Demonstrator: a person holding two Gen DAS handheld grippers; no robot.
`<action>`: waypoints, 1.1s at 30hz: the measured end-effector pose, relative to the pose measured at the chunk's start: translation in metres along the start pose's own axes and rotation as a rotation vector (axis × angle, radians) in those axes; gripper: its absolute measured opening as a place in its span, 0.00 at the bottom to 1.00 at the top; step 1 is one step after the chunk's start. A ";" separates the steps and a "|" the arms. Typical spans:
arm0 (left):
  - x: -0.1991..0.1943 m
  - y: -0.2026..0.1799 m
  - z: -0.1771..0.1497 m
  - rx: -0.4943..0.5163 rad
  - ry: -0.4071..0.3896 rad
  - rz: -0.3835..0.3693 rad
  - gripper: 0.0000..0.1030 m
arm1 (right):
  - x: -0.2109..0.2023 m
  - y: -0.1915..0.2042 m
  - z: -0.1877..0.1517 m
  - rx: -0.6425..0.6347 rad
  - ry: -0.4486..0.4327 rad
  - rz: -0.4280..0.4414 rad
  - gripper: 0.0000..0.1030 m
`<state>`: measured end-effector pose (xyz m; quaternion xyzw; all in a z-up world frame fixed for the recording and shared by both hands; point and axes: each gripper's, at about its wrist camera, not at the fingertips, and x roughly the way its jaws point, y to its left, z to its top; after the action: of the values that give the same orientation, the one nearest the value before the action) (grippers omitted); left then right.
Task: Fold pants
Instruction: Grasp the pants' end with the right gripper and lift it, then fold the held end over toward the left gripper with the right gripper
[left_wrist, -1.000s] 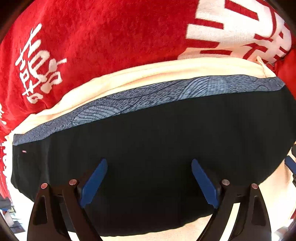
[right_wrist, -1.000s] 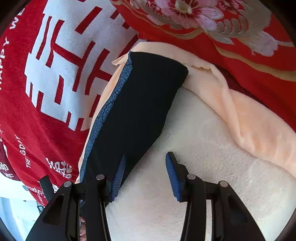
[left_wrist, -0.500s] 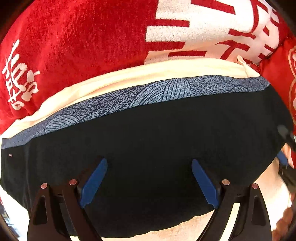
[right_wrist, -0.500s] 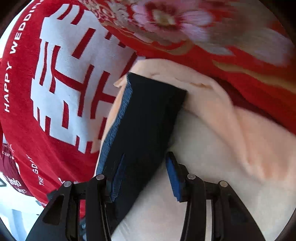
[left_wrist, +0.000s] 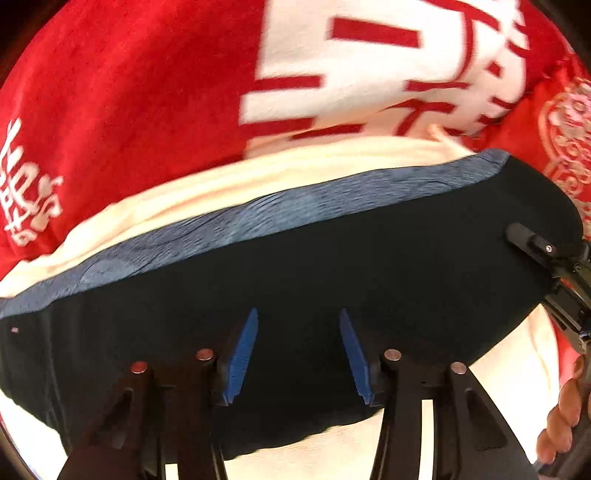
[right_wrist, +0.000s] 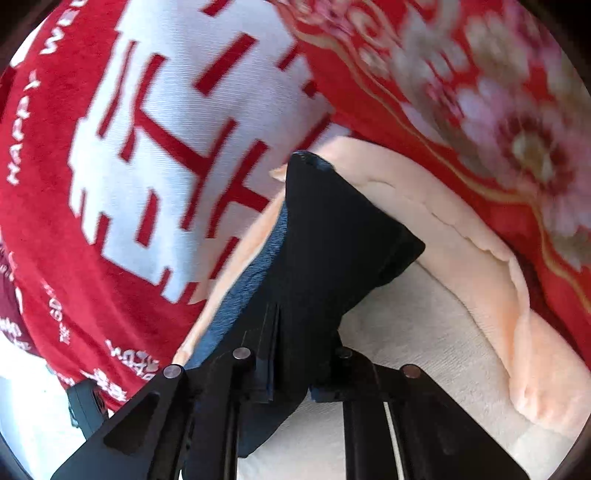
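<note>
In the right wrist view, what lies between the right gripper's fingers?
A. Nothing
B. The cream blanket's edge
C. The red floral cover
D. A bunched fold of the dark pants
D: the right gripper, its jaws closing, has the dark pants bunched and lifted off the cream blanket.

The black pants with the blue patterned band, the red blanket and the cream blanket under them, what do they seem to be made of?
Black pants with the blue patterned band: thin, matte knit or synthetic, probably; they drape and bunch softly. Red blanket with white characters: plush fleece or terry, by its fuzzy nap. Cream blanket: soft pile fabric with a fine looped texture, likely fleece.
</note>
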<state>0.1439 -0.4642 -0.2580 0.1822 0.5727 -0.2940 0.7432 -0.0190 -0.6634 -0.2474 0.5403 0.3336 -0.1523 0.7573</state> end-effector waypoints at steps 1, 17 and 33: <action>0.006 -0.006 0.000 0.010 0.004 -0.003 0.48 | -0.003 0.004 0.000 -0.013 -0.002 0.007 0.13; 0.017 -0.021 -0.013 0.045 -0.046 -0.030 0.48 | -0.020 0.093 -0.024 -0.328 0.027 -0.028 0.12; -0.051 0.188 -0.080 -0.147 -0.016 0.099 0.79 | 0.005 0.213 -0.124 -0.760 0.034 -0.247 0.16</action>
<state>0.1977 -0.2609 -0.2437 0.1529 0.5769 -0.2158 0.7728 0.0684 -0.4703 -0.1224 0.1800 0.4411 -0.0989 0.8736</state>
